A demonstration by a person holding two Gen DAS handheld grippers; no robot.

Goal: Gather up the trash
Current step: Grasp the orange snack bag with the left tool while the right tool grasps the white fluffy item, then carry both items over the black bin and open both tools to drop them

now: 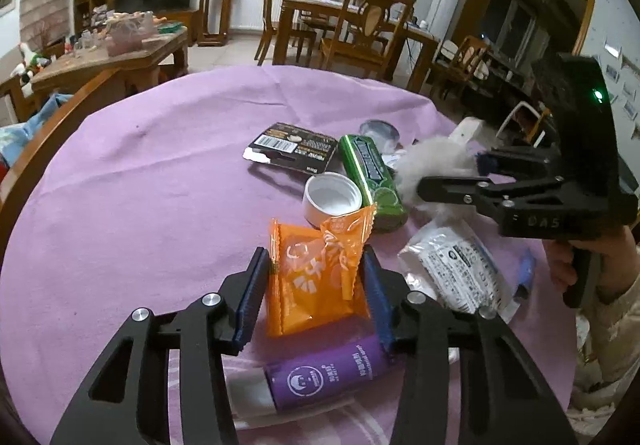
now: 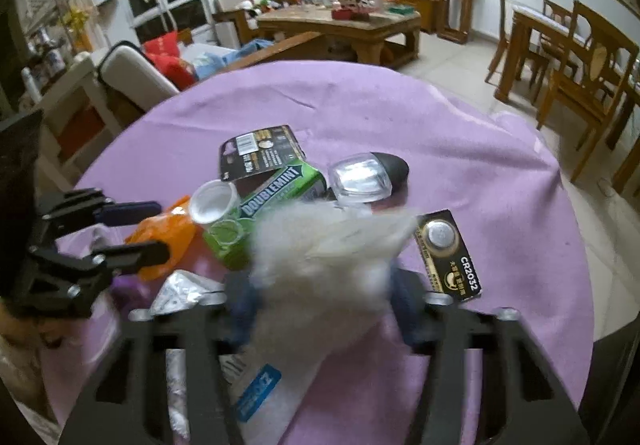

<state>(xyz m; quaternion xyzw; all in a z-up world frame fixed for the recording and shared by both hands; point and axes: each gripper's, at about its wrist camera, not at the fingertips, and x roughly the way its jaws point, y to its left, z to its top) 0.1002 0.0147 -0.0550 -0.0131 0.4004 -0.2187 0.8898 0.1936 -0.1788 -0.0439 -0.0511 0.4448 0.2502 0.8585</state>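
Trash lies on a purple tablecloth [image 1: 140,185]. My left gripper [image 1: 316,277] is shut on an orange snack wrapper [image 1: 316,269], which stands between its blue pads; the wrapper also shows in the right wrist view [image 2: 168,237]. My right gripper [image 2: 320,309] is shut on a white crumpled tissue wad [image 2: 320,245], seen from the left wrist view as the tissue [image 1: 432,165] in the gripper [image 1: 452,173]. A green Doublemint gum box [image 1: 370,177], a white cap [image 1: 332,197], a black battery card [image 1: 292,147] and a purple tube [image 1: 328,369] lie around.
A white printed packet [image 1: 456,269] lies right of the wrapper. A clear-lidded case [image 2: 364,177] and a CR2032 battery card [image 2: 448,253] lie at the right. Wooden chairs [image 1: 364,33], a dining table and a cluttered coffee table [image 1: 112,53] stand beyond the table edge.
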